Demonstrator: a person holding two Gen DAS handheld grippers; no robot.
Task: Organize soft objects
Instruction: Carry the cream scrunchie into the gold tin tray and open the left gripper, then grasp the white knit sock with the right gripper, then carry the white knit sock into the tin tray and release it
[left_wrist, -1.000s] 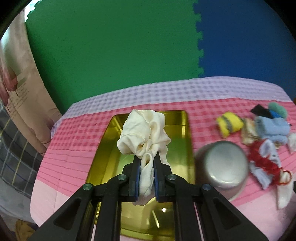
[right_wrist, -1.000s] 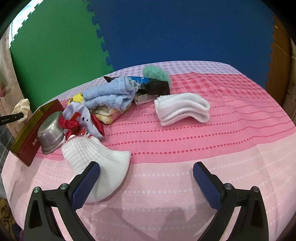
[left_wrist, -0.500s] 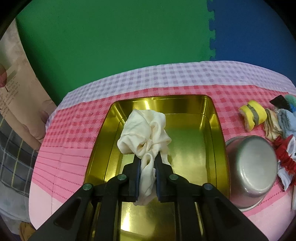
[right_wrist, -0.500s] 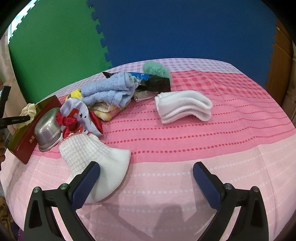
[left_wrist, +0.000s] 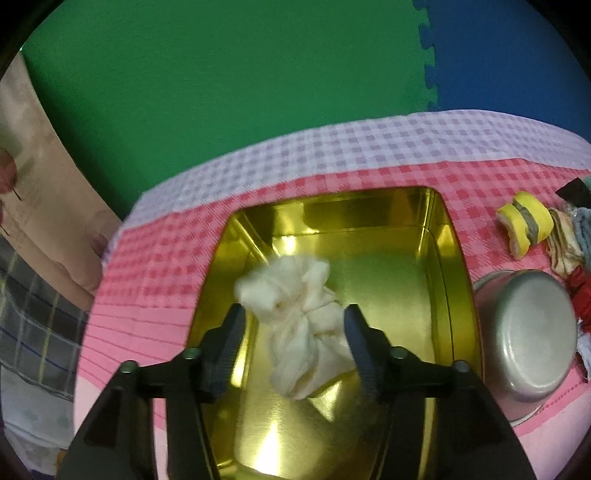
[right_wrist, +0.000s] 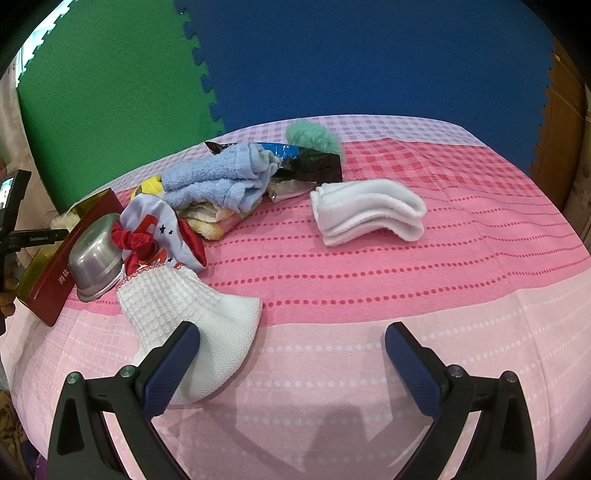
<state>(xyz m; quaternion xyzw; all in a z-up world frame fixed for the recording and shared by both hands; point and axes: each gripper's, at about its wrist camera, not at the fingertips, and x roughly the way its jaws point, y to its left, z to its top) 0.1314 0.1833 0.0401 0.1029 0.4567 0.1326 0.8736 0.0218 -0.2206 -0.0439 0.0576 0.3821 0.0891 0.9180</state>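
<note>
My left gripper (left_wrist: 293, 325) is open above the gold tin (left_wrist: 439, 236). A cream cloth (left_wrist: 299, 325) lies loose between the fingers, inside the tin. My right gripper (right_wrist: 291, 350) is open and empty, low over the pink tablecloth. A white waffle cloth (right_wrist: 192, 314) lies by its left finger. Further back lie a folded white towel (right_wrist: 369, 210), a light blue towel (right_wrist: 218, 181), a grey and red cloth (right_wrist: 155, 232), a yellow cloth (left_wrist: 524, 221) and a green fluffy thing (right_wrist: 314, 136).
An upturned steel bowl (left_wrist: 532, 328) sits right of the tin; it also shows in the right wrist view (right_wrist: 96, 254) against the tin's red outer wall (right_wrist: 55, 284). A black and blue wrapper (right_wrist: 306, 162) lies among the cloths. Green and blue foam mats stand behind the table.
My left gripper has opened and let go of the cream cloth, which has dropped into the tin. The left view has moved further over the tin. The right gripper has stayed open and almost still.
</note>
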